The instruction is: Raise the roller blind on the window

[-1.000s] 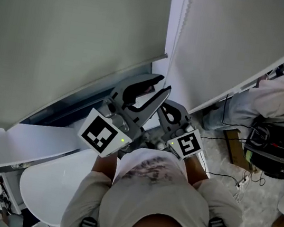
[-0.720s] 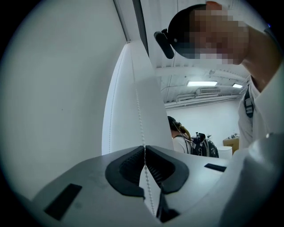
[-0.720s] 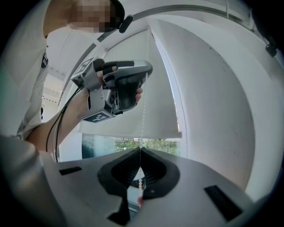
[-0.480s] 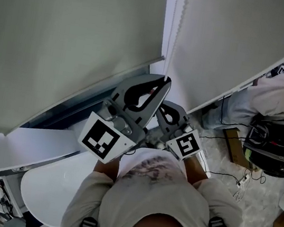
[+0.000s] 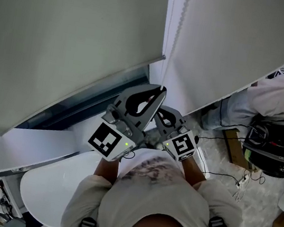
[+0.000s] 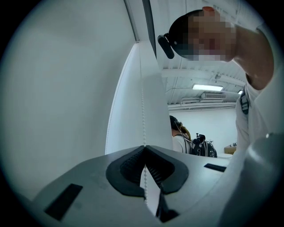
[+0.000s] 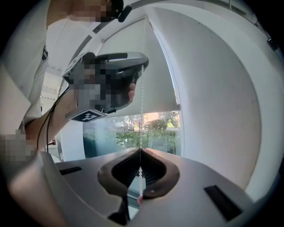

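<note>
A grey roller blind (image 5: 74, 35) covers most of the window, leaving a strip of glass (image 5: 85, 98) showing under its bottom edge. The white bead chain (image 5: 177, 30) hangs along the blind's right side. My left gripper (image 5: 160, 90) is the higher one and is shut on the chain (image 6: 143, 106). My right gripper (image 5: 162, 113) sits just below it, partly hidden behind it, and is also shut on the chain (image 7: 141, 111). In the right gripper view the left gripper (image 7: 143, 66) pinches the chain above, in front of the blind (image 7: 155, 66).
A white sill (image 5: 36, 141) runs under the window, and a round white table (image 5: 50, 186) stands below it. At the right, a person (image 5: 278, 100) crouches by dark equipment (image 5: 278, 148), with cables (image 5: 228, 177) across the floor.
My left gripper was open around the chain one second ago and has shut on it. Both grippers have shifted slightly down and right.
</note>
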